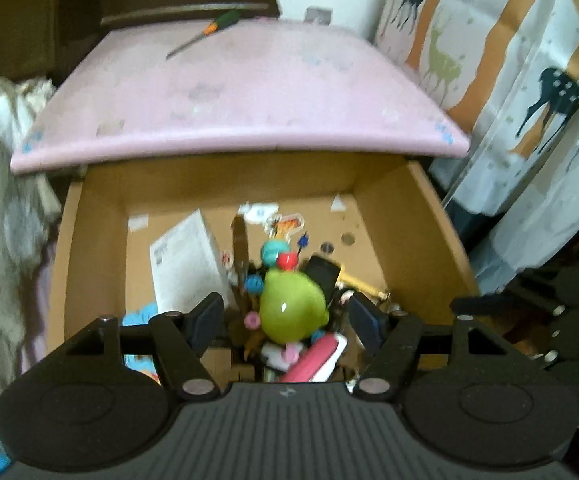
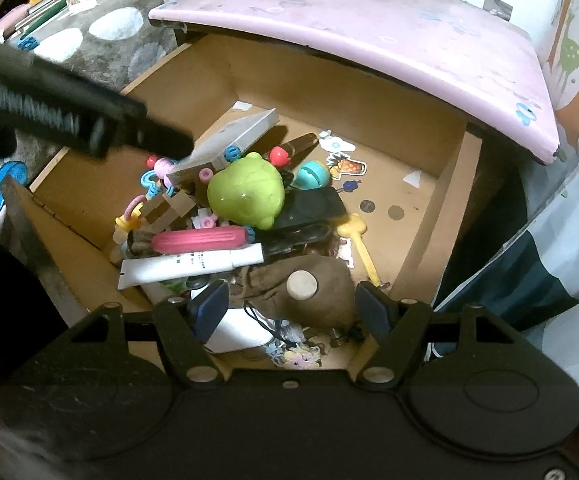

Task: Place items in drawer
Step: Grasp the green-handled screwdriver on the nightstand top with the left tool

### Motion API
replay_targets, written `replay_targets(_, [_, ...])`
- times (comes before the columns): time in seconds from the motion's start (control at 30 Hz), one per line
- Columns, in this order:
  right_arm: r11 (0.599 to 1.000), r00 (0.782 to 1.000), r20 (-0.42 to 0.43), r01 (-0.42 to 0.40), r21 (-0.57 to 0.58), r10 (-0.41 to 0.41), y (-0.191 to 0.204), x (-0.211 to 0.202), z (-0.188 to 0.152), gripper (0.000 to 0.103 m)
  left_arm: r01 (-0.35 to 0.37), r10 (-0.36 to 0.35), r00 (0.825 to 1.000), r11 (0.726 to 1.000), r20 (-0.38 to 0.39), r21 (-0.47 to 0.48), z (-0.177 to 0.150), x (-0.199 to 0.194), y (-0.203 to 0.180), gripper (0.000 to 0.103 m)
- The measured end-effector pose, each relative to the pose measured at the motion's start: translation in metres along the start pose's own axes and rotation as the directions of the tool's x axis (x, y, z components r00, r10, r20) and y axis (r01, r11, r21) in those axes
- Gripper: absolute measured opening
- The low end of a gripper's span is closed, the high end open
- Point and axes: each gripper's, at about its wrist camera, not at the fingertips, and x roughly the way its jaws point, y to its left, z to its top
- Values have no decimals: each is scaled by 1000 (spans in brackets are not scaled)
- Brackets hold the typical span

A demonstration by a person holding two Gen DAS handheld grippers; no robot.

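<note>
Open drawer (image 1: 101,216) under pink counter (image 1: 249,92); green toy (image 1: 291,306) on clutter pile inside. Left hand-held gripper (image 1: 289,316) spread wide above it, right hand-held gripper (image 2: 289,308) also spread, empty. Only right view shows brown pouch (image 2: 301,292), white tube (image 2: 193,266). Drawer floor bare at back right.

We see a glossy lime-green toy (image 2: 246,193) in the tan drawer (image 2: 373,92), a pink tube (image 2: 201,240) and white tube (image 2: 193,265) beside it, under the pale pink worktop (image 1: 233,92) near deer-patterned curtains (image 1: 529,60).
</note>
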Motion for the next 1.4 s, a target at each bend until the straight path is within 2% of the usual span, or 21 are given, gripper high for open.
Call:
replay_targets(0.23, [1000, 1000, 1, -9, 1, 9, -1, 4, 3, 72, -35, 26, 994, 995, 102, 93, 57, 0, 11, 68])
replay_targets(0.57, [1000, 999, -16, -28, 4, 28, -4, 16, 9, 72, -110, 79, 979, 981, 189, 157, 171, 56, 45, 67])
replay_targets(0.83, [999, 998, -32, -48, 12, 48, -7, 27, 15, 72, -126, 97, 977, 981, 191, 148, 239, 118, 75, 64])
replay_targets(0.9, [999, 998, -36, -53, 14, 53, -8, 29, 17, 72, -131, 104, 977, 981, 186, 144, 249, 134, 81, 61])
replay_targets(1.07, [998, 997, -44, -65, 22, 66, -10, 36, 21, 72, -132, 111, 978, 984, 174, 118, 274, 172, 91, 60])
replay_targets(1.33, [996, 995, -55, -82, 36, 84, -7, 44, 28, 72, -93, 76, 984, 991, 164, 96, 309, 220, 96, 60])
replay_targets(1.4, [996, 995, -60, -81, 40, 83, -7, 46, 28, 72, -79, 64, 985, 993, 160, 88, 315, 228, 99, 55])
